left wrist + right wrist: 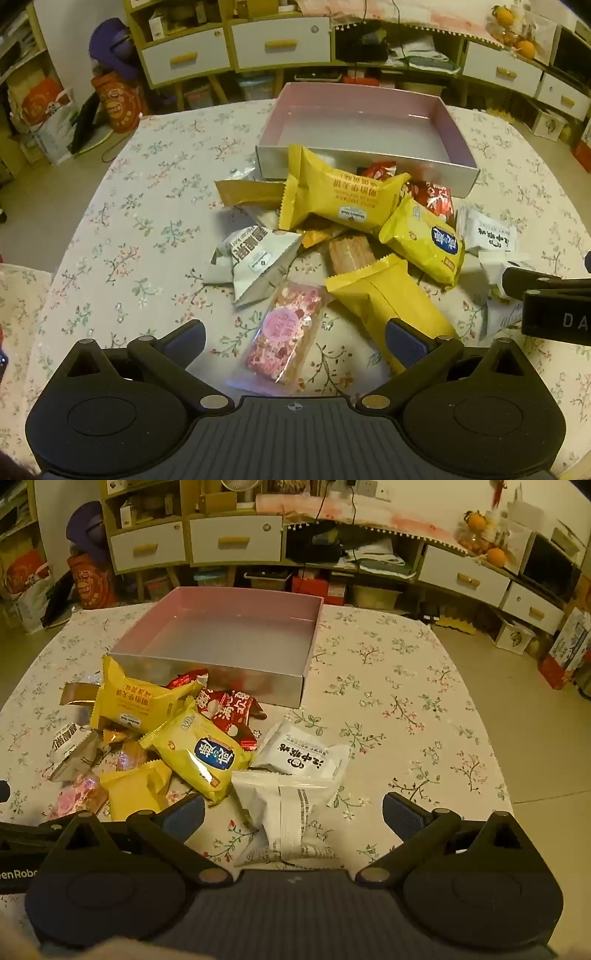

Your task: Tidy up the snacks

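Observation:
A pile of wrapped snacks lies on the floral tablecloth in front of an open pink-lined box [373,162] [207,672], whose inside shows no snacks. My left gripper [295,341] is open, its fingers either side of a pink nougat pack [282,338], with a yellow pack [388,299] by the right finger. My right gripper [293,818] is open around a white pack [288,812]. Another white pack [306,755], a yellow pack with a blue label [199,757] [424,240] and red packs [229,709] lie beyond it.
The round table [406,701] has bare cloth to the right of the box and on the left [129,221]. Shelves and white drawers [280,44] stand behind the table. The right gripper's body shows at the left wrist view's right edge [554,306].

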